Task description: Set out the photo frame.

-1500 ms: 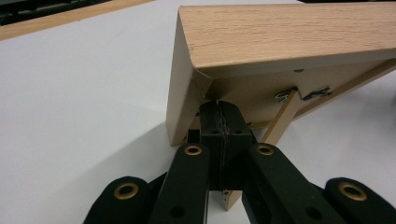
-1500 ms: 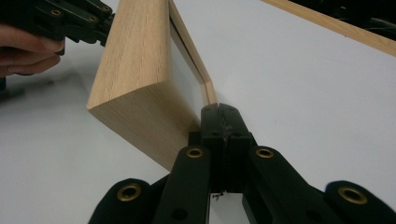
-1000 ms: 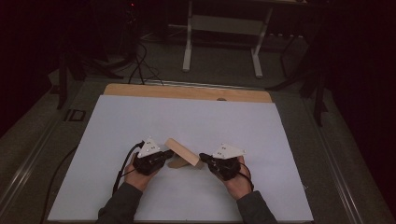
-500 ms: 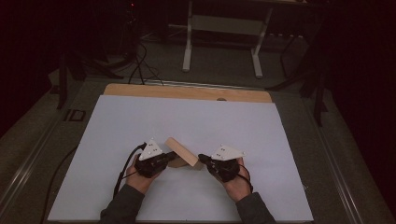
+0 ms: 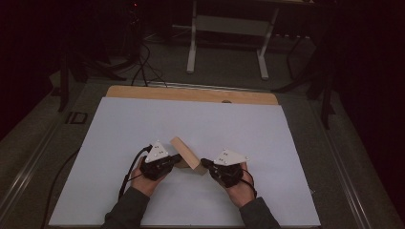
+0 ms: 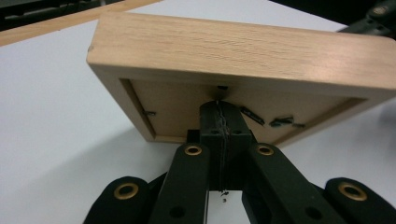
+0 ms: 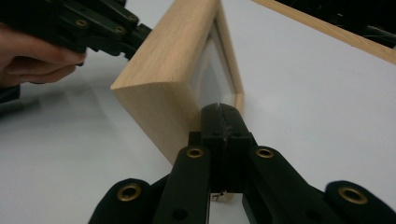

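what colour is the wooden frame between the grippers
Light, pale natural wood frame with visible grain, clearest in the left gripper view.

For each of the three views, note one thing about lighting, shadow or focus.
High view: the white table sheet is lit, the room behind is dark. Left gripper view: the wooden frame casts a soft shadow on the sheet; the nearest jaw parts blur. Right gripper view: the frame's far end and the hand look soft.
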A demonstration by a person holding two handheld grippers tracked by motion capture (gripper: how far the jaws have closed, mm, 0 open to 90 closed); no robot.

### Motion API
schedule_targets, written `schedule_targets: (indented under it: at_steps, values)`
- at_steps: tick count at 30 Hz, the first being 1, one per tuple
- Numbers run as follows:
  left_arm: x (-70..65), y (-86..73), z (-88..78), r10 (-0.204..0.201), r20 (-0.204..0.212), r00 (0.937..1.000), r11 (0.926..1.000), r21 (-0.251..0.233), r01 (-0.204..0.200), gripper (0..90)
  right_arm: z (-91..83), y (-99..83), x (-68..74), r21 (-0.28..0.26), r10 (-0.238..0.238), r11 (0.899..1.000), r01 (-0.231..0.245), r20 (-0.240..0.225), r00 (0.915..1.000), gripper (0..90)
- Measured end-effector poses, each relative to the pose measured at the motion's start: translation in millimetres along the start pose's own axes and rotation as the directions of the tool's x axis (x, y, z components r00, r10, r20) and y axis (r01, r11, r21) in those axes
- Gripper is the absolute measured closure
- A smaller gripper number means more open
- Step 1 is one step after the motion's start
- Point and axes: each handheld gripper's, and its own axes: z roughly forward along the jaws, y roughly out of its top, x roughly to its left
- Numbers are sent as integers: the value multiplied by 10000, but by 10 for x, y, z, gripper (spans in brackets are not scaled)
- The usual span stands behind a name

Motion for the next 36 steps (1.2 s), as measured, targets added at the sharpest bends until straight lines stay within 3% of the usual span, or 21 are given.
schedule_targets:
  at_steps: [9, 13, 19, 36]
  values:
    - [29, 13, -2, -80, -48, 10000, 9999, -67, 80, 900, 29, 16, 39, -24, -73, 10000, 73, -113, 9999, 896]
    - [-41, 30, -88, -88, 110, 9999, 9995, -290, 91, 900, 17, 15, 45, -35, -76, 10000, 75, -166, 9998, 896]
    - [-100, 16, -48, 62, 209, 9998, 9999, -95, -60, 900, 2, 23, 57, -64, -120, 9999, 119, -173, 9998, 896]
    - [21, 24, 49, -261, 109, 9996, 9997, 13, 261, 900, 61, 59, 116, -168, -72, 9998, 70, -149, 9999, 896]
